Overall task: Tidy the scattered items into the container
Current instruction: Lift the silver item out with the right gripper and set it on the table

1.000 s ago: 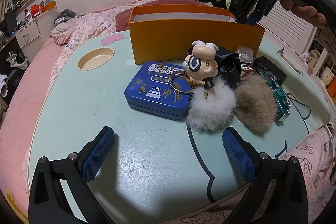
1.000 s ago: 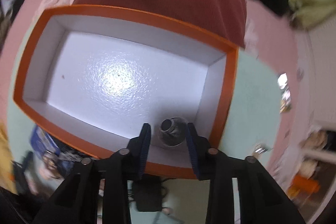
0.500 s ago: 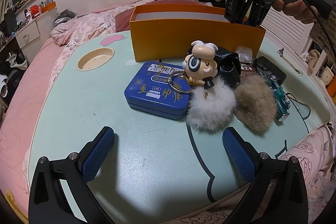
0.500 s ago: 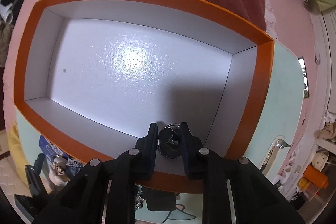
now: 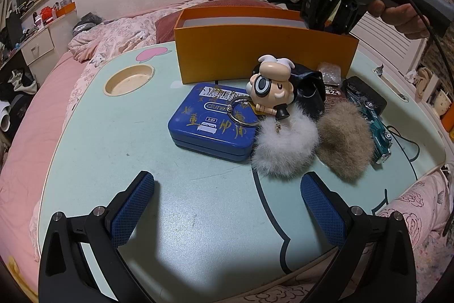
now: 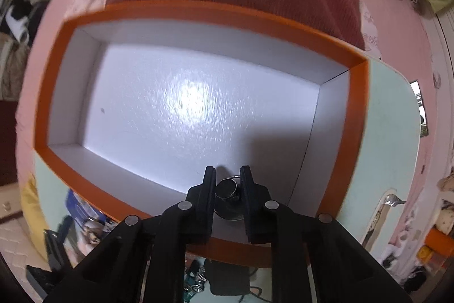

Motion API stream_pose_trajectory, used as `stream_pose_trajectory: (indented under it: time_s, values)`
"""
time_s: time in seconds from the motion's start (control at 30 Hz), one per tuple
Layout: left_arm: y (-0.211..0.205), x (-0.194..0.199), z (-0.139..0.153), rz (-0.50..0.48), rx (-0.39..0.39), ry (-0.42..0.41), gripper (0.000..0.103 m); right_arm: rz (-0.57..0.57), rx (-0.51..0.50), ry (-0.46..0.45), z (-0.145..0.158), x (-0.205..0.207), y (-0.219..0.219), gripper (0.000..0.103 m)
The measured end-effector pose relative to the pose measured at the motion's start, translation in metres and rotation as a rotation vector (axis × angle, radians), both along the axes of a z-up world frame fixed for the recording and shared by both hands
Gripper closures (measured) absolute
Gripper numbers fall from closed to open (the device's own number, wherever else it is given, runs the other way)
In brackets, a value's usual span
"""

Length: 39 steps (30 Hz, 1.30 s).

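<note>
The orange box (image 5: pixel 255 56) stands at the back of the mint table (image 5: pixel 113 149). Its white inside (image 6: pixel 176 110) is bare except for a small dark metal piece with a ring (image 6: pixel 227 189) near the right front corner. My right gripper (image 6: pixel 228 175) points straight down over that piece and its jaws are closing. The piece lies on the box floor and shows through the narrow gap. From the left wrist view, the right gripper (image 5: pixel 326 19) hangs at the box's right end. My left gripper (image 5: pixel 228 181) is open above the table. A blue tin (image 5: pixel 210 127), a figure keychain (image 5: pixel 271 88) and a white pompom (image 5: pixel 283 146) lie beyond it.
A brown pompom (image 5: pixel 344 144), a teal toy car (image 5: pixel 378 132), a black pouch (image 5: pixel 309 87), a dark card (image 5: pixel 333 98) and a black device (image 5: pixel 366 93) lie right of the tin. A cup recess (image 5: pixel 129 80) is at the left. Pink bedding (image 5: pixel 28 132) surrounds the table.
The right gripper's fingers have drawn together over the small metal piece, and the gripper has shifted a little over the box. The left gripper and the table items have stayed put.
</note>
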State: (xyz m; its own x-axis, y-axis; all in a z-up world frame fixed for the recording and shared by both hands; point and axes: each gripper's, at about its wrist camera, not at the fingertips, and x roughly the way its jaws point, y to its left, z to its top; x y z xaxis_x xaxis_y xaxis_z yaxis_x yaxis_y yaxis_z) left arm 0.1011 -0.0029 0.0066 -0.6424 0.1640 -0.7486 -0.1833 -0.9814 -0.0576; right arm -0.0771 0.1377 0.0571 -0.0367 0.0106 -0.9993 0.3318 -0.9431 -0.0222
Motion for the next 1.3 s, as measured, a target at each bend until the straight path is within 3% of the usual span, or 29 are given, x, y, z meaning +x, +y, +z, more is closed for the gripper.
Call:
stream_pose_trajectory:
  time_s: [0.23,0.4,0.63,0.73,0.83,0.87,0.9,0.93,1.03,1.1,1.17,1.3]
  values:
    - [0.000,0.000,0.000,0.001,0.000,0.000,0.000,0.024,-0.113,0.123,0.065,0.013,0.018,0.087]
    - [0.001,0.000,0.000,0.001,0.000,0.000,0.000,0.082,-0.232,0.184,0.096,0.051,0.007,0.087]
    - [0.000,0.000,0.000,0.002,0.000,0.000,0.000,0.136,-0.253,0.151,0.044,0.072,-0.028,0.087]
    - [0.000,0.000,0.000,0.002,0.000,0.001,0.000,0.151,-0.233,0.203,0.032,0.074,-0.031,0.087]
    - [0.000,0.000,0.000,0.002,0.000,0.001,0.000,0.150,-0.284,0.271,0.030,0.073,-0.034,0.084]
    - [0.000,0.001,0.000,0.002,0.000,0.001,0.000,0.153,-0.286,0.296,0.029,0.076,-0.035,0.072]
    - [0.000,0.001,0.000,0.002,0.000,0.001,0.000,0.155,-0.286,0.313,0.029,0.078,-0.036,0.053]
    - [0.000,0.001,0.000,0.002,0.000,0.001,0.000,0.155,-0.292,0.340,0.031,0.082,-0.034,0.045]
    - [0.000,0.001,0.000,0.002,0.000,0.001,0.000,0.148,-0.310,0.469,0.044,0.103,-0.026,0.038]
    - [0.000,0.001,0.000,0.003,0.000,0.001,0.000,0.131,-0.302,0.558,0.048,0.124,-0.017,0.026]
    - [0.000,0.001,0.000,0.003,0.000,0.001,0.000,0.126,-0.286,0.637,0.047,0.149,-0.006,0.021]
    - [0.000,0.001,0.000,0.003,-0.001,0.001,0.000,0.173,-0.192,0.666,0.023,0.193,0.010,0.013]
